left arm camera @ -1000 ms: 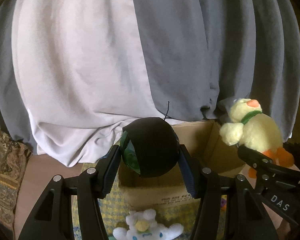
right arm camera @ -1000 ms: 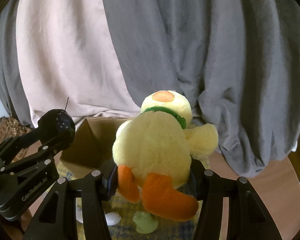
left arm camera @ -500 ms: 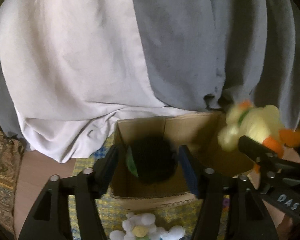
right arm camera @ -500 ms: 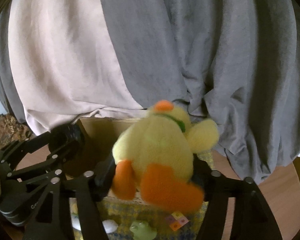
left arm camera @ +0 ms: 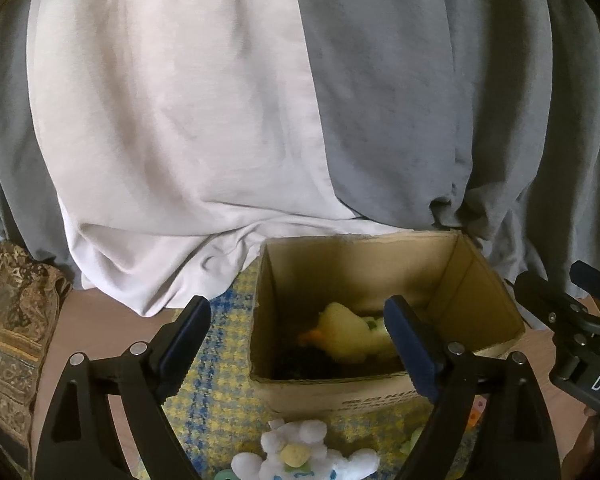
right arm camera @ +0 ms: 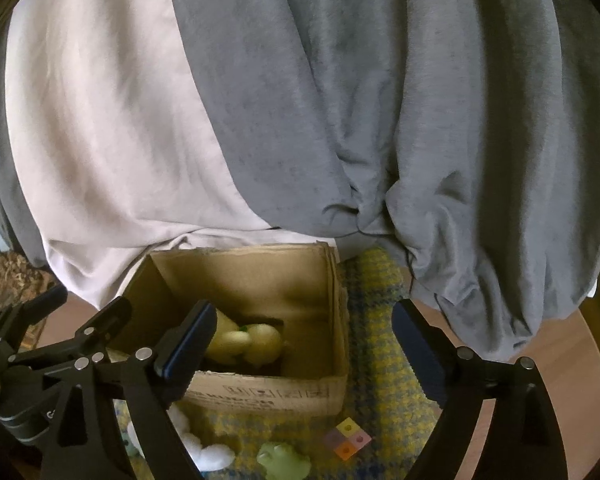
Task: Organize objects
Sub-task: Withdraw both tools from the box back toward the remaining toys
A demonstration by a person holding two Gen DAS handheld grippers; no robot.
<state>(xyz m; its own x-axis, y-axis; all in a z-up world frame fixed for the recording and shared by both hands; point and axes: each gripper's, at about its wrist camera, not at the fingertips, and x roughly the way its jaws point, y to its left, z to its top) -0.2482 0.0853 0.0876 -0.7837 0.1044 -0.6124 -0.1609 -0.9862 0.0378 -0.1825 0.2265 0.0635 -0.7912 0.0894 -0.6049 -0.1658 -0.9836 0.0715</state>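
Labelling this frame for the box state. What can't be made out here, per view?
- Dark object in the cardboard box, left wrist view: shadowed and blurred, identity unclear; hidden by the box wall in the right wrist view.
- Yellow plush duck: partly covered by the right tongs' finger.
- White plush: cut off by the bottom edge.
- Green toy, right wrist view: cut off at the bottom edge, shape unclear.

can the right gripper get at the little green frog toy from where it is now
Probably yes: the right gripper is open and holds nothing, and the green frog toy lies uncovered on the checked mat in front of the cardboard box, just below its fingers.
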